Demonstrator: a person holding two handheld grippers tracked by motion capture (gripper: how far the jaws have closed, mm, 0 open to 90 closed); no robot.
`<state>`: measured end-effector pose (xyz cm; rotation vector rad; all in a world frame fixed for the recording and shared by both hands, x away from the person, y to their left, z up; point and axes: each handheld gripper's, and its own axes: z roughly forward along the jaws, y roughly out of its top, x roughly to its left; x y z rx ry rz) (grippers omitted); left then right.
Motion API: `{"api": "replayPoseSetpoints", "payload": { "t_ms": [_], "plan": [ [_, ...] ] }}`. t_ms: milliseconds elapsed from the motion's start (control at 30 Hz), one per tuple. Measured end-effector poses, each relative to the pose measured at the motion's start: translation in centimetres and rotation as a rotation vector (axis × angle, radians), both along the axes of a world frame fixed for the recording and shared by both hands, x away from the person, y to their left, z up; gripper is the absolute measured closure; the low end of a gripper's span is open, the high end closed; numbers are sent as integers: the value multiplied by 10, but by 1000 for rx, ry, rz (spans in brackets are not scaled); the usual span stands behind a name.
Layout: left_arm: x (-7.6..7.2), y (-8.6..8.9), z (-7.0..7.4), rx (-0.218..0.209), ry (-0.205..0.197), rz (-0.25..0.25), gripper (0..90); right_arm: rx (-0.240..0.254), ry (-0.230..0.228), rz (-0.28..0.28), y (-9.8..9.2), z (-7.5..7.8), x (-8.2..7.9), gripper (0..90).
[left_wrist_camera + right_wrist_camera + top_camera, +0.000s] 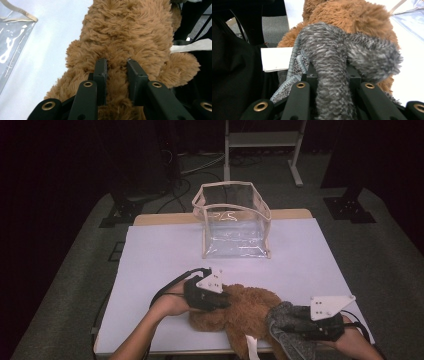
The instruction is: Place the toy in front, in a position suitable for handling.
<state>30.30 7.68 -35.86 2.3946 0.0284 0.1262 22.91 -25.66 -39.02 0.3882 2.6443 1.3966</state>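
Observation:
A brown plush toy (240, 312) lies near the table's front edge, with a white tag (251, 345) hanging off it. My left gripper (222, 301) is shut on the plush toy (120, 42), a fold of fur pinched between its jaws. My right gripper (292, 322) is shut on a grey fuzzy cloth (287, 325), which drapes against the toy's right side. In the right gripper view the grey cloth (332, 75) bulges up between the jaws, with the brown toy (352, 17) behind it.
A clear plastic bag (234, 220) with beige trim stands open at the table's far middle. The white table cover (160, 260) spreads between it and the toy. A metal frame (260, 140) stands on the floor behind.

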Motion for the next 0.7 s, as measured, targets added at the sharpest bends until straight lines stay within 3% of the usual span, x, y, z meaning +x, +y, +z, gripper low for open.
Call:
{"api": "replayPoseSetpoints", "payload": {
  "t_ms": [100, 333, 433, 533, 700],
  "plan": [
    [-1, 5, 0, 10, -5, 11, 712, -9, -1, 3, 5, -1, 6, 718],
    [-3, 24, -2, -9, 6, 69, 707, -34, -68, -2, 31, 16, 56, 719],
    [-3, 27, -3, -16, 12, 85, 703, -39, -71, -4, 38, 22, 71, 717],
    [-1, 30, -3, -21, 10, 89, 692, -31, -50, 5, 39, 21, 77, 717],
    [-1, 20, -4, -14, 6, 60, 680, -18, 10, -5, 20, 3, 66, 718]
  ]
}}
